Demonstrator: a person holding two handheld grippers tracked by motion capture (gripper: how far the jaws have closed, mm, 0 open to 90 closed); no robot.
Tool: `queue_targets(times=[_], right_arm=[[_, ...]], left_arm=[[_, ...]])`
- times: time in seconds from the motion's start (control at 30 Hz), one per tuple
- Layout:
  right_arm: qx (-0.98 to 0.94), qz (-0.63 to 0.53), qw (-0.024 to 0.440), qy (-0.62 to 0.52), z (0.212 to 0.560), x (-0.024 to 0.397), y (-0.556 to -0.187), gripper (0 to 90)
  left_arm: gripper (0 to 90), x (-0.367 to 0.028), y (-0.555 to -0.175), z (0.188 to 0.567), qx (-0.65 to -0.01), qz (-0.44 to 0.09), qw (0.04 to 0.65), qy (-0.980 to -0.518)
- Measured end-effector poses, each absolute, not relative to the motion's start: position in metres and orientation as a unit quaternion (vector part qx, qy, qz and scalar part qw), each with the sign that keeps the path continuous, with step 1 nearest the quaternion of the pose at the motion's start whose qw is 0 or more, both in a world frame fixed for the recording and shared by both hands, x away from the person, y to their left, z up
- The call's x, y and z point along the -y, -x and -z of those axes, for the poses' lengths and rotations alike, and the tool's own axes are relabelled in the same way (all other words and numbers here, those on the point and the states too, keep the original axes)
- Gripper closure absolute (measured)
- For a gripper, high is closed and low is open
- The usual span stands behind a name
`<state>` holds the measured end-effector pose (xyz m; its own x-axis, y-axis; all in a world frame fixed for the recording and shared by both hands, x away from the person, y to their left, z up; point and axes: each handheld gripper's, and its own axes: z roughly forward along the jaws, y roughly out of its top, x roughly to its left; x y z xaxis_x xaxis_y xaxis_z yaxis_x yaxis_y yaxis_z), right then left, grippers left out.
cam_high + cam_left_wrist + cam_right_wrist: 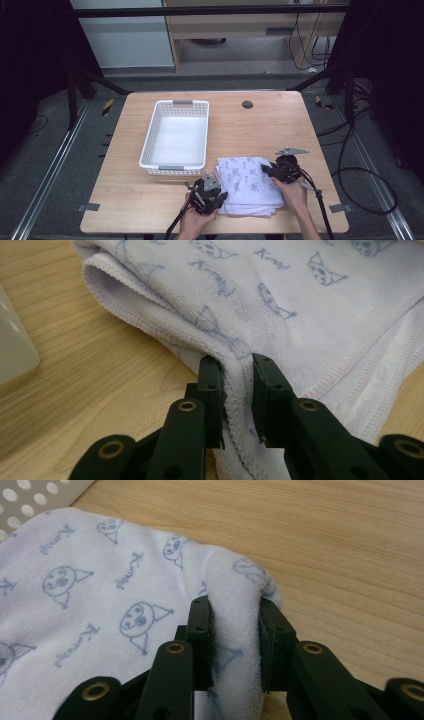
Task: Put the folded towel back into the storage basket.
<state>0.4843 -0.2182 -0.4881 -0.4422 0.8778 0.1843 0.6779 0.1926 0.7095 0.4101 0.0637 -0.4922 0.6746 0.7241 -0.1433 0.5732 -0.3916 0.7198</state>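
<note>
A folded white towel (250,185) with a blue cartoon print lies on the wooden table (260,125) near its front edge. My left gripper (220,196) pinches the towel's near left edge; in the left gripper view its jaws squeeze a stitched fold of the towel (280,305) between them at my left gripper (236,371). My right gripper (266,170) is shut on the far right corner of the towel; the right gripper view has a thick bunch of towel (90,600) pressed between the pads of my right gripper (235,611).
A white perforated basket (176,136) stands on the table left of the towel, with nothing in it. A round cable hole (247,104) sits near the far edge. Bare wood lies to the right and at the front left.
</note>
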Motion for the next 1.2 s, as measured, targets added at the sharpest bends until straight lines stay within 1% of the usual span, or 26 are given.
queue_targets(times=[0.43, 0.9, 1.2], right_arm=[[-0.749, -0.417, 0.138, -0.497, 0.469, 0.221, -0.473, 72.1], [-0.735, -0.457, 0.159, -0.474, 0.444, 0.222, -0.459, 71.8], [-0.727, -0.479, 0.174, -0.461, 0.427, 0.22, -0.452, 71.8]], left_arm=[[76.3, -0.071, -0.409, 0.476, -0.384, -0.098, 0.401, -0.826], [76.3, -0.079, -0.402, 0.454, -0.37, -0.121, 0.421, -0.819], [76.4, -0.085, -0.398, 0.437, -0.368, -0.126, 0.439, -0.81]])
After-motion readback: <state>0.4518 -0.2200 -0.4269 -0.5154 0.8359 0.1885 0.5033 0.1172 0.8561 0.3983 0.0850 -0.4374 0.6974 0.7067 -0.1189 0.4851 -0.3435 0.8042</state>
